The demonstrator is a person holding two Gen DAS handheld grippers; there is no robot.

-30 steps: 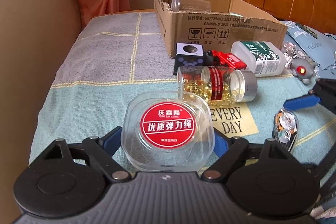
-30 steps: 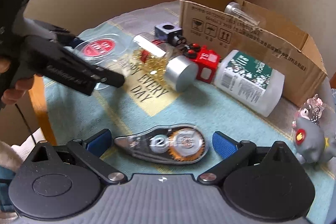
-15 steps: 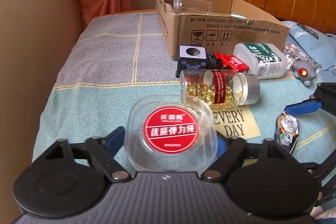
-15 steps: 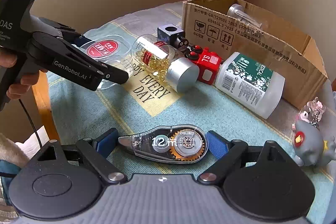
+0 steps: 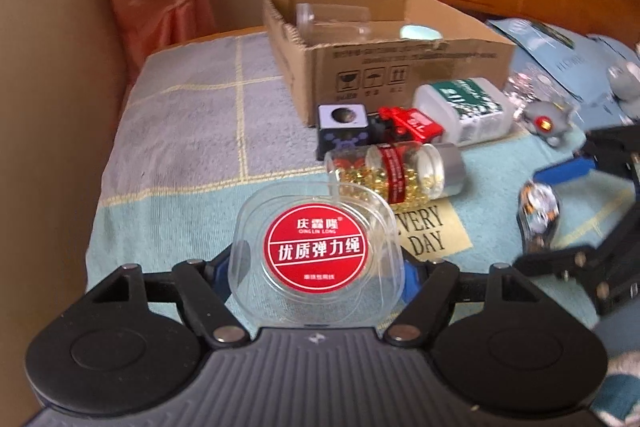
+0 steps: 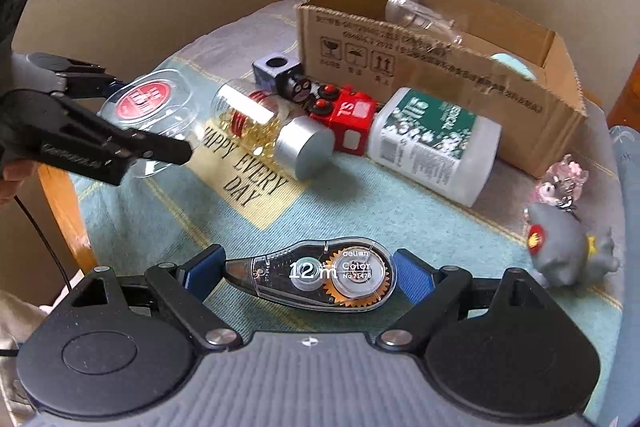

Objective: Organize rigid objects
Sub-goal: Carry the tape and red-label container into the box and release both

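Both jaws clamp things: left gripper (image 5: 316, 273) clear case (image 5: 316, 251), right gripper (image 6: 310, 273) tape dispenser (image 6: 316, 275).

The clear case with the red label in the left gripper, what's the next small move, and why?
Probably a short straight lift. The left gripper has just been closing its jaws, and its pads sit against both sides of the clear case, so it looks gripped. The pill bottle lies between it and the cardboard box, so height comes first.

Bare towel (image 5: 188, 131) lies open left of the cardboard box (image 5: 400, 67) (objects crowd its front).
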